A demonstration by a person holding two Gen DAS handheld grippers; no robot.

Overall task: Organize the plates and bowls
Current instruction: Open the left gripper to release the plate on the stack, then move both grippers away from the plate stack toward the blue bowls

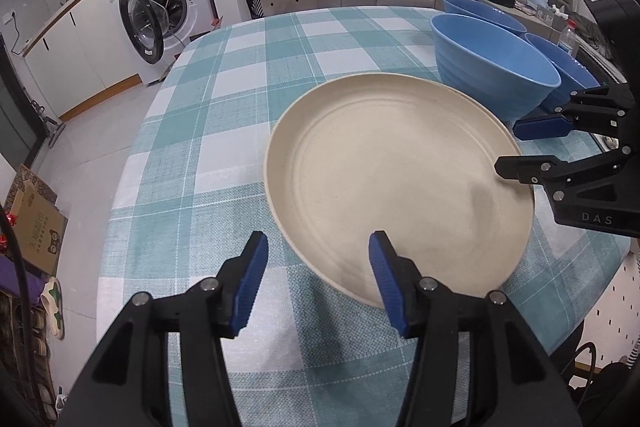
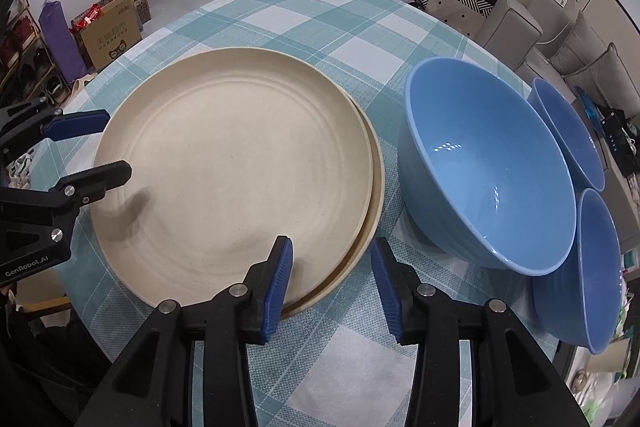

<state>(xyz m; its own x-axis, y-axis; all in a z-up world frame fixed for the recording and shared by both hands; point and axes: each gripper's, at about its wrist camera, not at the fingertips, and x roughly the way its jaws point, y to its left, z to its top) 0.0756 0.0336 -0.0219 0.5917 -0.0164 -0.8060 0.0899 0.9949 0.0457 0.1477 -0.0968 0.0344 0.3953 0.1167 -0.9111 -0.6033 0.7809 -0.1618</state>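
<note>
both grippers stood spread around the plate rims without pinching: left gripper (image 1: 318, 247), right gripper (image 2: 331, 255). plates (image 2: 236, 163) lay stacked mid-table, slightly off-centre. three bowls (image 2: 488, 163) clustered beside them near the table edge, seemingly not yet nested.

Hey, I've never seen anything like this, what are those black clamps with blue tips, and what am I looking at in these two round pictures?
Those are two handheld grippers that a person carries, one per hand, each with a fisheye camera looking along its fingers. One picture is from the left gripper, the other from the right gripper; each also shows the other at its edge. On the checked tablecloth lie stacked beige plates, the top one shifted off the lower. Beside them sit three blue bowls. Both grippers stand open at the plates' rim, on opposite sides; neither holds anything.
</note>
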